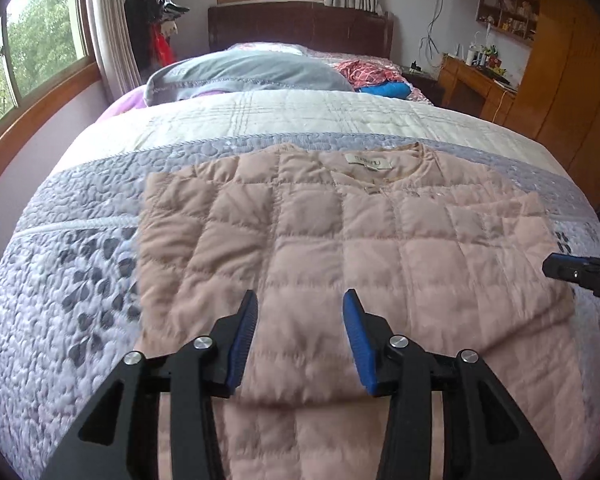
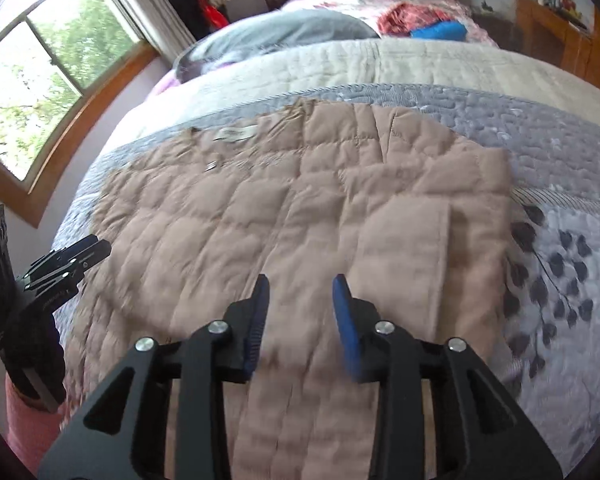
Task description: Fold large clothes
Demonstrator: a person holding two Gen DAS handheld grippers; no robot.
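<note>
Two black hand-held grippers, left gripper point(image 1: 300, 300) and right gripper point(image 2: 301, 284), hung with jaws apart, empty, over the near hem of a pink quilted jacket point(image 1: 320, 240). Jacket lay flat on grey floral bedspread point(image 1: 80, 280), collar far, long axis near-to-far; neither nearer.

Both wrist views look steeply down, close over the same jacket point(image 1: 340, 240).

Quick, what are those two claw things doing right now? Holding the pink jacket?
Left gripper: open, holding nothing, above the pink quilted jacket.
Right gripper: open, nothing between its fingers, above the same jacket.
</note>
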